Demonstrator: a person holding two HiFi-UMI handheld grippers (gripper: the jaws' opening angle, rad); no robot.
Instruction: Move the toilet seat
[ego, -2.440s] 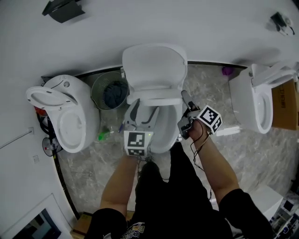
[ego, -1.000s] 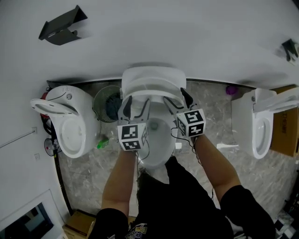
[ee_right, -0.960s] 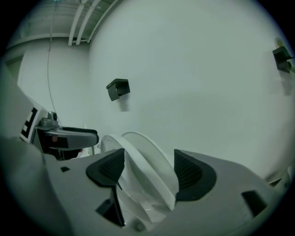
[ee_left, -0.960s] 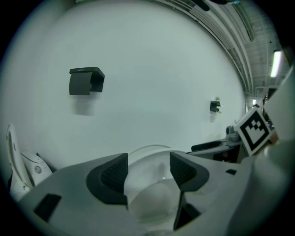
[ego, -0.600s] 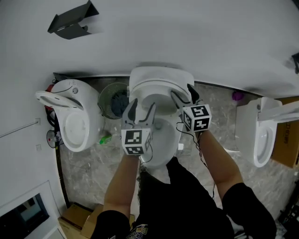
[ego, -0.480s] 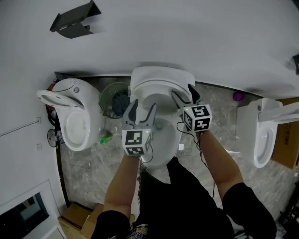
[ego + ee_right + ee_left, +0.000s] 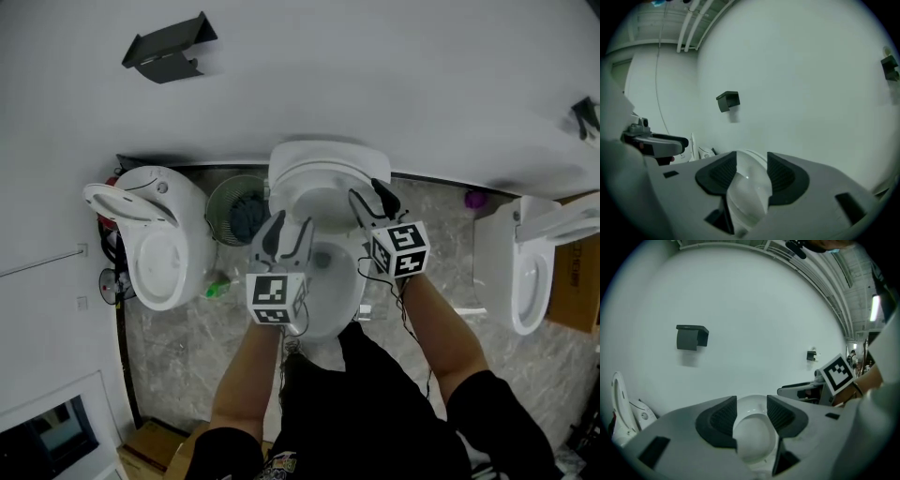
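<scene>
Progress: the toilet seat [image 7: 323, 176] stands upright at the 12 o'clock end of the bowl [image 7: 349, 292], leaning back toward the wall. The bowl's opening is uncovered. We judge the lift as done or nearly done. What is left looks like backing both tools off, and lowering the seat again if the task wants that. We cannot tell which from here.

Left gripper [image 7: 289, 225] hangs over the bowl's rim at about 9 o'clock, pointing to 12. Its fingers are partly apart and have just been narrowing. In the left gripper view the white seat shows through the gap, but the pads do not press on it, so we see no grip.

Right gripper [image 7: 368, 195] is at the seat's edge at about 3 o'clock, very near it. Its fingers are also partly apart and have just been narrowing. In the right gripper view the seat's white curve fills the gap and runs on behind one pad. We read it as beyond the fingers, not pinched, and we cannot confirm contact.

Writing: we find nothing readable.
- The marker cubes [image 7: 275, 298] on the grippers carry only black-and-white square patterns, no letters.
- No brand shows on the centre toilet or on the second toilet [image 7: 155, 248] at 9 o'clock.
- No label shows on the waste bin [image 7: 239, 208] at 10 o'clock.
- The cardboard box [image 7: 577, 272] at 3 o'clock shows no legible print.
</scene>
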